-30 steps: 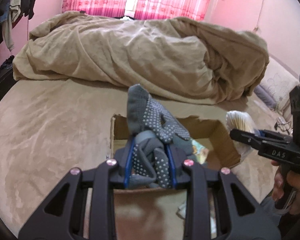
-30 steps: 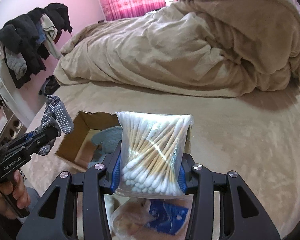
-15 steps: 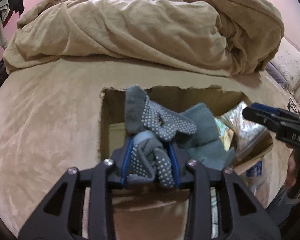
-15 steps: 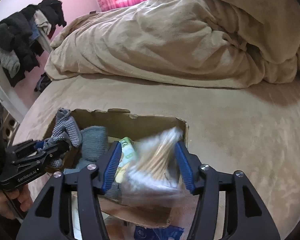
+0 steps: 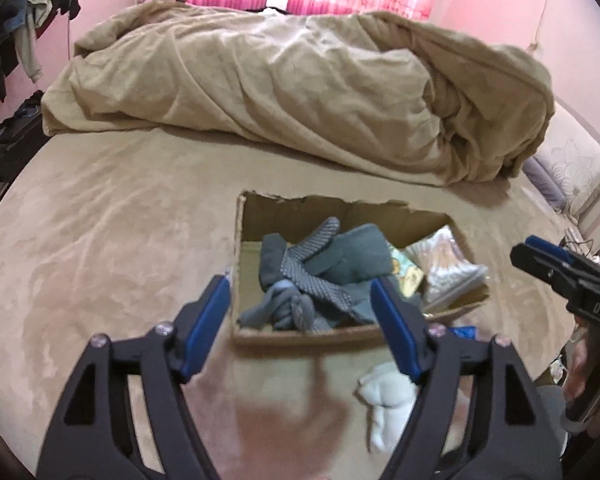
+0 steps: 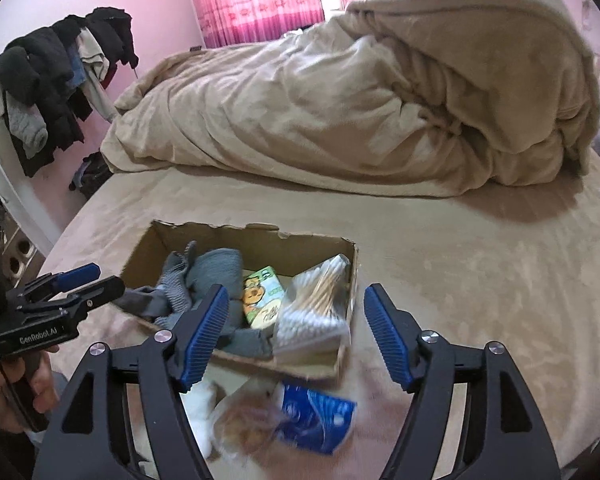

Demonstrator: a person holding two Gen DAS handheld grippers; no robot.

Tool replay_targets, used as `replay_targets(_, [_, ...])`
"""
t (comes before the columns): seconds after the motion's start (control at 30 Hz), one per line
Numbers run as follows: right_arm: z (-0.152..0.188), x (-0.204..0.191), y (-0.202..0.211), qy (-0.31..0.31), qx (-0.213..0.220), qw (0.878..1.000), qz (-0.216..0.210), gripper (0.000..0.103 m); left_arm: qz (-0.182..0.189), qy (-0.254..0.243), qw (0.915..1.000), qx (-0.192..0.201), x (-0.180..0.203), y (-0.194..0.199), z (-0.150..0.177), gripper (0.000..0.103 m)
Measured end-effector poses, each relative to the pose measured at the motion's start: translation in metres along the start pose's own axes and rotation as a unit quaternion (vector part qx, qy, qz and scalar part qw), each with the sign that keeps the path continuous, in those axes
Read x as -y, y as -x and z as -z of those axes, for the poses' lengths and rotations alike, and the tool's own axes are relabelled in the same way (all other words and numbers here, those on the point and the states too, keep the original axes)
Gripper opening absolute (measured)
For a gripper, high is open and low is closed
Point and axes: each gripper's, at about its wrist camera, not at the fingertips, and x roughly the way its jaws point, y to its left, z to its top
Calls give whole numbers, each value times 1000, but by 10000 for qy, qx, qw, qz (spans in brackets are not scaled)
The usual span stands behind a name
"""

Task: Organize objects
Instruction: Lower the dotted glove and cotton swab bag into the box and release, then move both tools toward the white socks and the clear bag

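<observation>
Both my grippers are hanging just above the near edge of the cardboard box [image 5: 256,216] on the bed. The left gripper [image 5: 300,312] has its jaws spread wide with nothing between them, and the right gripper [image 6: 296,332] is spread and empty too.

The grey dotted gloves [image 5: 312,276] lie heaped in the box's left half, and the bag of cotton swabs [image 6: 316,308] leans on the right wall, with a little green packet [image 6: 262,296] between them. A blue packet [image 6: 316,416] and something white [image 5: 384,396] still sit on the sheet in front. The big tan duvet [image 5: 300,92] is piled behind.

A second ago I was pinching the gloves in the left and the swabs in the right — both are dropped in now.
</observation>
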Motion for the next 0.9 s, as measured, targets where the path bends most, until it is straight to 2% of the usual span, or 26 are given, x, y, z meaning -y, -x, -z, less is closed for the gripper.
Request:
replay_targets(0.47, [33, -11, 87, -82, 188, 9998, 22, 74, 194, 171, 9984, 494, 14, 105, 35, 78])
replay_targets(0.63, [50, -16, 106, -98, 197, 9998, 5, 74, 193, 210, 9977, 618, 17, 127, 60, 79])
replay_targets(0.73, [59, -19, 113, -118, 233, 9997, 0, 74, 137, 167, 9982, 565, 22, 134, 77, 79])
replay_targets(0.9, [81, -28, 114, -15, 222, 9998, 11, 75, -49, -104, 9978, 648, 31, 139, 110, 79])
